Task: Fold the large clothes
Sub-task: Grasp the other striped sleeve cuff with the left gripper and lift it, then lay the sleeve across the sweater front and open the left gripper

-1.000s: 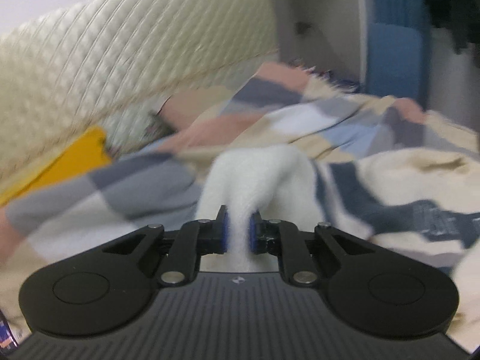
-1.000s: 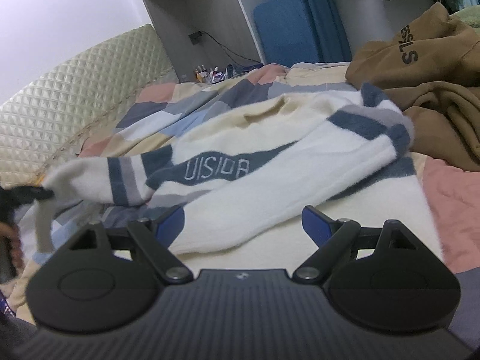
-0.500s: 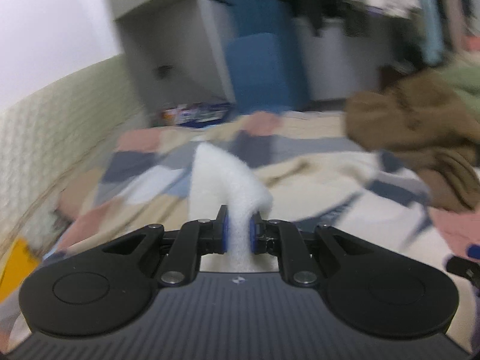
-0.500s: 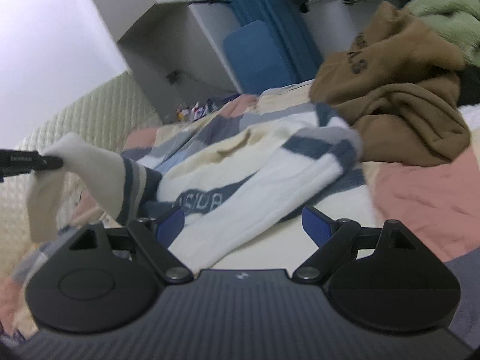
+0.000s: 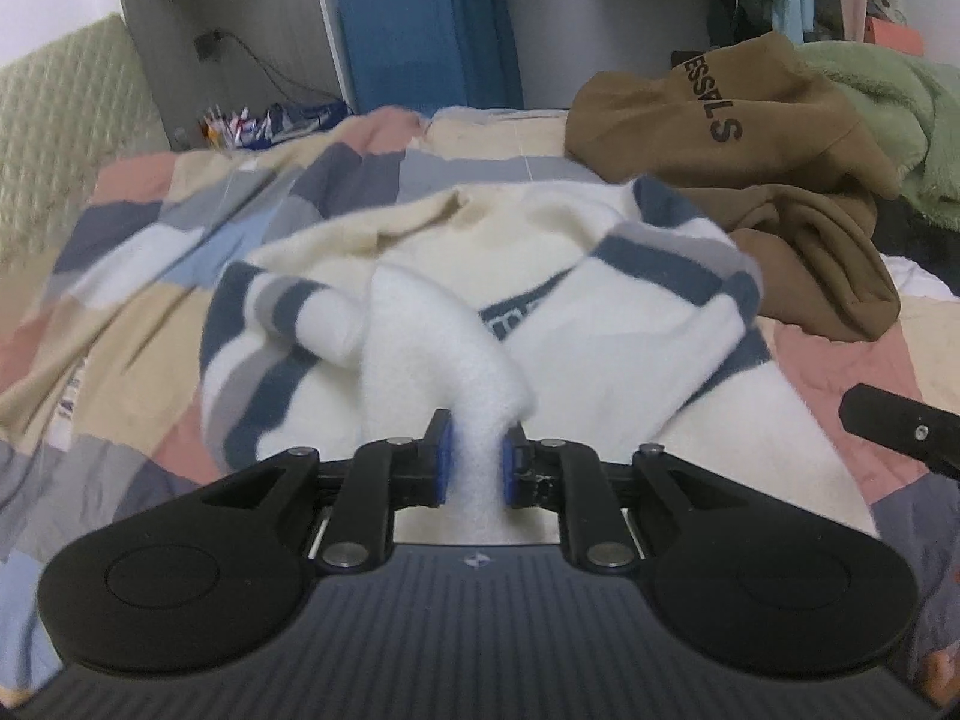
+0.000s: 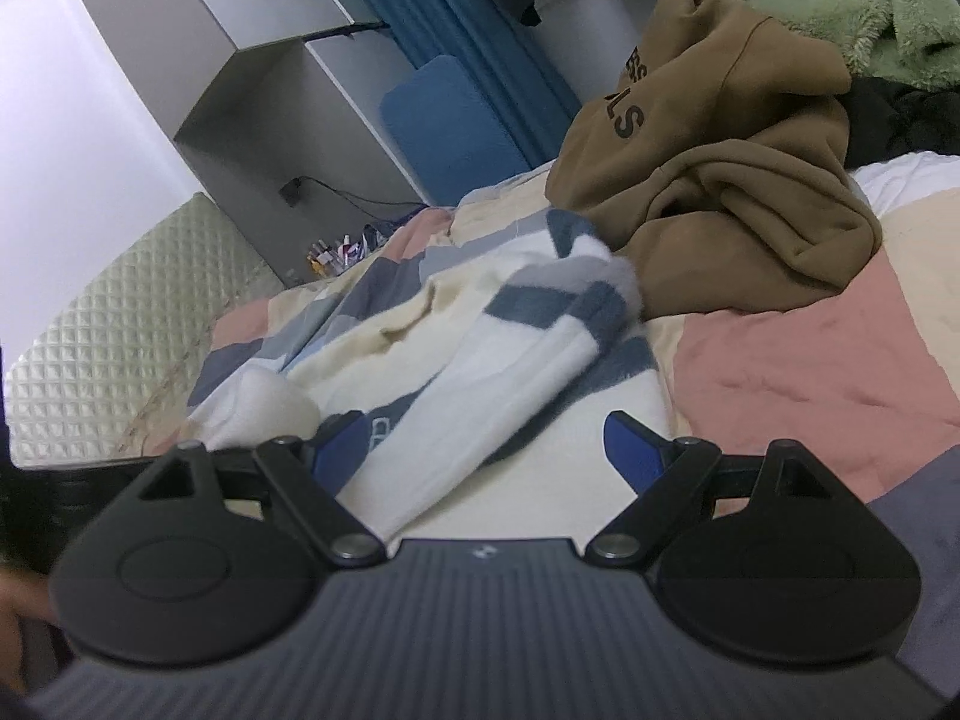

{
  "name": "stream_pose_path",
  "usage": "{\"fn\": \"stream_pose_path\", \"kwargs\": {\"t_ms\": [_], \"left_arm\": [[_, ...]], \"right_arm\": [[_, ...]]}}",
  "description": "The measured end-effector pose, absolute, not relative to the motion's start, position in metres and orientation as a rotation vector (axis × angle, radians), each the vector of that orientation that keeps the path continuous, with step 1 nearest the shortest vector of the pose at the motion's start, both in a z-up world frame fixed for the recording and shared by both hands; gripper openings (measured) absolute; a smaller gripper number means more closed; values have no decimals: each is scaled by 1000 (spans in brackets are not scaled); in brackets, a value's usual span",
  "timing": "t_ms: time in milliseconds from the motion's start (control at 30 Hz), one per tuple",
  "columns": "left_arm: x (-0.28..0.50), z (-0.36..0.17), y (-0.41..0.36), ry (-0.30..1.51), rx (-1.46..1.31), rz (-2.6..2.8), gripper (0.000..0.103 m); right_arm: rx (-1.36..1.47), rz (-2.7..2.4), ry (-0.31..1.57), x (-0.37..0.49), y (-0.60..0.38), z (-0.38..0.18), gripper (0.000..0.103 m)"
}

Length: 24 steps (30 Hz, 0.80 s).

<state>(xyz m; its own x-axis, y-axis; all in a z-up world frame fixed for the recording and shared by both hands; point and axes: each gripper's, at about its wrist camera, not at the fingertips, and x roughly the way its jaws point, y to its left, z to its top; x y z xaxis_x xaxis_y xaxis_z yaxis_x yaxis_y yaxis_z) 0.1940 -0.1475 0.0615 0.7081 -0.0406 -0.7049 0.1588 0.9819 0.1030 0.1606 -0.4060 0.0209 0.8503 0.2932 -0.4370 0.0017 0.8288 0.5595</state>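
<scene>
A white sweater (image 5: 600,324) with navy and grey stripes lies spread on the bed, also in the right wrist view (image 6: 528,372). Its left sleeve (image 5: 432,348) is folded in over the body. My left gripper (image 5: 475,462) still has the sleeve's white end between its blue pads, and its jaws are opening. My right gripper (image 6: 480,432) stands open low over the sweater's hem side, gripping nothing. Its black finger (image 5: 888,420) shows at the right edge of the left wrist view.
A brown hoodie (image 5: 750,138) is heaped at the back right, touching the sweater's far sleeve, with a green fleece (image 5: 888,96) behind it. The patchwork quilt (image 5: 120,276) covers the bed. A quilted headboard (image 6: 90,348) is on the left, a blue pad (image 5: 396,36) and hanging clothes behind.
My left gripper swung from facing the headboard to over the sweater body, carrying the sleeve across it. Its pads now stand slightly wider. The right gripper rolled and shifted a little, still open.
</scene>
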Motion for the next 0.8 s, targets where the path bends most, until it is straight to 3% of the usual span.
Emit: {"fn": "stream_pose_path", "kwargs": {"t_ms": [33,67,100,800], "left_arm": [[194,60,-143,790,134,-127,41],[196,59,-140,800,101,-154,60],[195,59,-136,802,72,-181,71],[167,-13,14,752,-398,-151,74]], "right_arm": [[573,165,540,162,-404,20,87],[566,165,544,164,-402,20,87],[557,166,548,165,-400,20,87],[266,447,552,162,-304,24,86]]}}
